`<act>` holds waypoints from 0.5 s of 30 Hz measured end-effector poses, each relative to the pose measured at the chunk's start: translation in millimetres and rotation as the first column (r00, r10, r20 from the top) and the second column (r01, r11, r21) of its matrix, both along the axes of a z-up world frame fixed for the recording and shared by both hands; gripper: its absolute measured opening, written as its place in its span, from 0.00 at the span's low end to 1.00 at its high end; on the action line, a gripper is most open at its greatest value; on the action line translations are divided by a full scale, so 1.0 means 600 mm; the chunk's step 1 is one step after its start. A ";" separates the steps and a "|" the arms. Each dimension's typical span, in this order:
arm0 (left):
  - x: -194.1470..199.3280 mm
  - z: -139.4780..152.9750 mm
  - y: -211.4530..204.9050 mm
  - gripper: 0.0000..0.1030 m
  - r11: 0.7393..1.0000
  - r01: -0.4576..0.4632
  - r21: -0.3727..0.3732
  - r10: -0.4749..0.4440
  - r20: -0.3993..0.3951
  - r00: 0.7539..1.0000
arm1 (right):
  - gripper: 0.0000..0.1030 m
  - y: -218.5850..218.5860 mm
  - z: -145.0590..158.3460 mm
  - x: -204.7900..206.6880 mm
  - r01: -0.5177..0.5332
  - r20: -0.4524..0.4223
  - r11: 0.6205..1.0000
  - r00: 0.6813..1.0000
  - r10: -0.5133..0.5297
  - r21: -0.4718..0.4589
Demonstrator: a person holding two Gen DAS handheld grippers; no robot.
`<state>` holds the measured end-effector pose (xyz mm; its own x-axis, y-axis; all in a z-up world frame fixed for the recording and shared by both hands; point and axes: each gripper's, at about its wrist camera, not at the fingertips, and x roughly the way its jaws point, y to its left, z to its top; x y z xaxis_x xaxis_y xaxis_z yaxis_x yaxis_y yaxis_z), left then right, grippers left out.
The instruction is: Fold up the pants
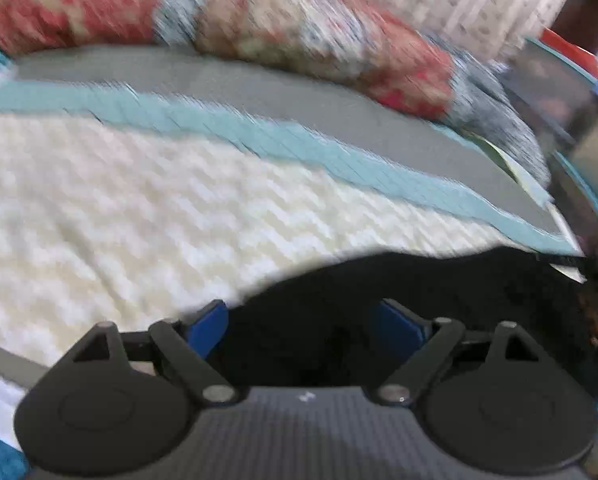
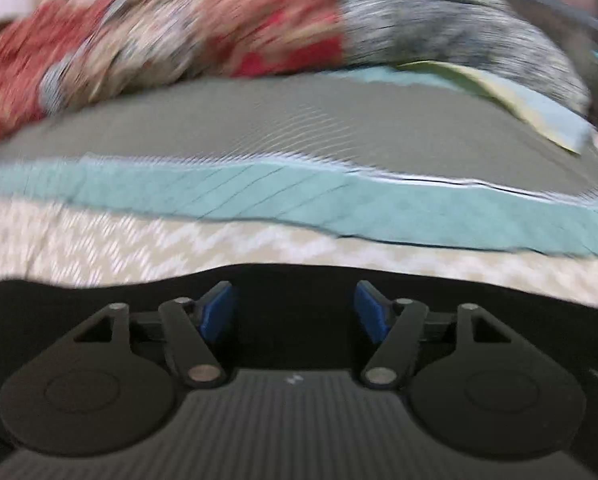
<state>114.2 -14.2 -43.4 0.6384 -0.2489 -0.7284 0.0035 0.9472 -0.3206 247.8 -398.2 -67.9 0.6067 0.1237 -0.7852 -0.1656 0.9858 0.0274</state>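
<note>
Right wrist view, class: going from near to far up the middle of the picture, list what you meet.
right claw → black pants → cream zigzag bedspread → teal band → grey band → red floral bedding

**Both grippers spread wide, pointing forward**

The left gripper (image 1: 299,328) points forward along its two blue fingers (image 1: 205,326), which stand well apart, the jaws spread wide with a clear gap between them. Its black linkage arms splay outward from the ribbed grey body (both pivot pins show).

The right gripper (image 2: 297,312) is posed alike: blue fingers (image 2: 217,312) parted wide, linkage arms angled outward to either side. Both views are blurred, so whether either pad touches anything cannot be told.
</note>
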 end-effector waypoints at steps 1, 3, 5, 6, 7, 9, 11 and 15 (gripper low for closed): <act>-0.002 0.004 0.003 0.89 0.999 -0.011 0.046 0.009 0.027 1.000 | 0.76 0.022 -0.007 0.004 -0.019 0.000 1.000 1.000 0.019 -0.013; 0.006 0.002 0.000 0.93 0.991 0.006 0.131 -0.012 0.042 0.999 | 0.79 0.053 -0.025 0.015 -0.043 -0.003 0.997 0.999 0.042 -0.066; 0.015 -0.011 -0.010 0.87 0.983 0.071 0.172 -0.071 -0.004 0.997 | 0.75 0.070 -0.050 0.026 -0.051 -0.049 0.993 0.998 0.046 -0.108; 0.018 -0.023 -0.020 0.61 0.976 0.124 0.182 -0.119 -0.037 0.992 | 0.69 0.072 -0.059 0.025 -0.051 -0.054 0.993 0.997 0.046 -0.107; 0.017 -0.032 -0.032 0.46 0.965 0.171 0.198 -0.161 -0.065 0.985 | 0.64 0.078 -0.059 0.020 -0.058 -0.034 0.992 0.998 0.055 -0.115; 0.005 -0.035 -0.055 0.16 0.937 0.224 0.268 -0.216 -0.060 0.975 | 0.04 0.099 -0.046 0.006 -0.102 0.005 0.977 0.994 0.105 -0.189; -0.004 -0.023 -0.062 0.08 0.932 0.224 0.284 -0.225 -0.029 0.974 | 0.05 0.107 -0.032 -0.003 -0.108 0.027 0.970 0.993 0.117 -0.216; -0.008 0.023 -0.033 0.06 0.959 0.103 0.265 -0.129 0.082 0.988 | 0.03 0.105 0.010 0.001 -0.064 0.137 0.972 0.986 0.096 -0.225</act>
